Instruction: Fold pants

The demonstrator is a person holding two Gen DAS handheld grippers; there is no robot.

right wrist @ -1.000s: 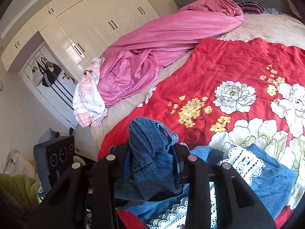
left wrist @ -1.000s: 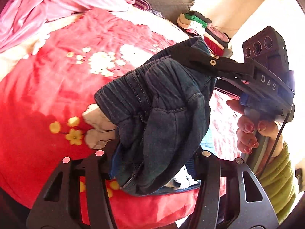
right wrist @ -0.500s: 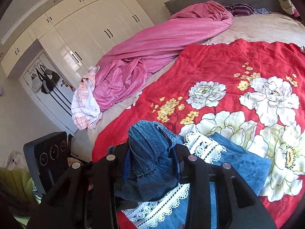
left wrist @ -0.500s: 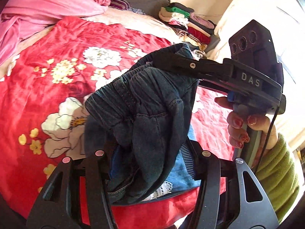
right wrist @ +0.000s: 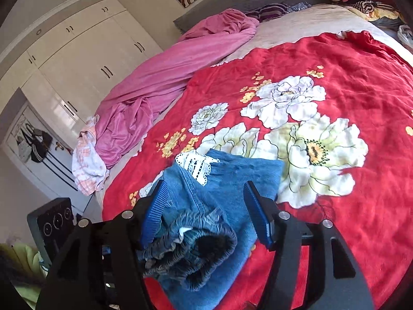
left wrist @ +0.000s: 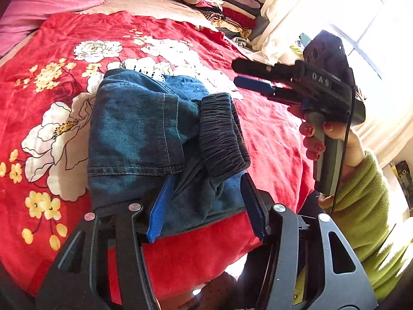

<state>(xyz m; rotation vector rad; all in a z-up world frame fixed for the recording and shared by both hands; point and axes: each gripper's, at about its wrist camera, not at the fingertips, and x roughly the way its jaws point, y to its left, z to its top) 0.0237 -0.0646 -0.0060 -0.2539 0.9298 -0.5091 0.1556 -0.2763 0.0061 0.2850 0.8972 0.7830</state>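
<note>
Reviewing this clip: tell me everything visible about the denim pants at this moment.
The denim pants are blue, soft-looking denim with a gathered elastic waistband, stitched seams and white lace trim at the far end. They lie folded in a compact bundle on the red floral bedspread, near its front edge. Both grippers are open around them: the left gripper straddles the near end, the right gripper frames the waistband. Whether the fingers touch the cloth is unclear.

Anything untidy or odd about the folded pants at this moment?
Yes. The pants lie folded on the red bedspread, but the elastic waistband is bunched and rolled at the near end, and a white lace trim pokes out at the far edge.
</note>
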